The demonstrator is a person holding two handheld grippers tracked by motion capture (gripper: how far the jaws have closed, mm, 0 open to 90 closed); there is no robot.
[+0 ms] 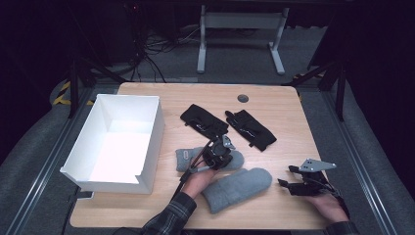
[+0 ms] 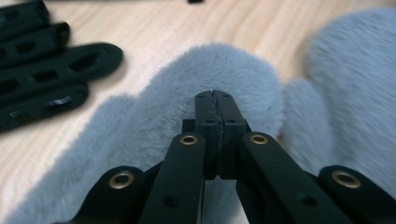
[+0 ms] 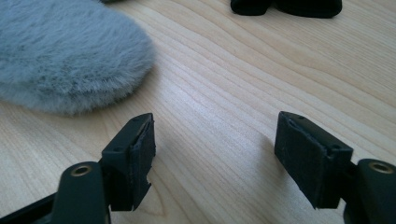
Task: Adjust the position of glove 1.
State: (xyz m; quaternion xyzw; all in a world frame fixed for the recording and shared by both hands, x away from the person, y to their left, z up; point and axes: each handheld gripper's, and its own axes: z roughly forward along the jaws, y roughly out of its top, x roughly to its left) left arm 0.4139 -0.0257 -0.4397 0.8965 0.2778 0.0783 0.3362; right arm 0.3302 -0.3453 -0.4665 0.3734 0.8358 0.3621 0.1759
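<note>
High view: on the wooden table (image 1: pixel 274 105) the left gripper (image 1: pixel 217 157) rests on the farther grey fluffy mitten (image 1: pixel 188 157), near the white box (image 1: pixel 152 142).

Left gripper view: its jaws are clenched together over the fur, pinching nothing that I can see.

Right gripper view: the right gripper (image 3: pixel 215 154) stands released above bare wood near the front edge, beside the nearer mitten (image 3: pixel 65 51). I judge that the next move is to grasp a mitten for the box.

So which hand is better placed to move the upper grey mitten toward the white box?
Probably left. The left tongs sit shut right over the upper grey mitten, nearer the white box. The right tongs stand open over bare table, beyond the other grey mitten.
</note>
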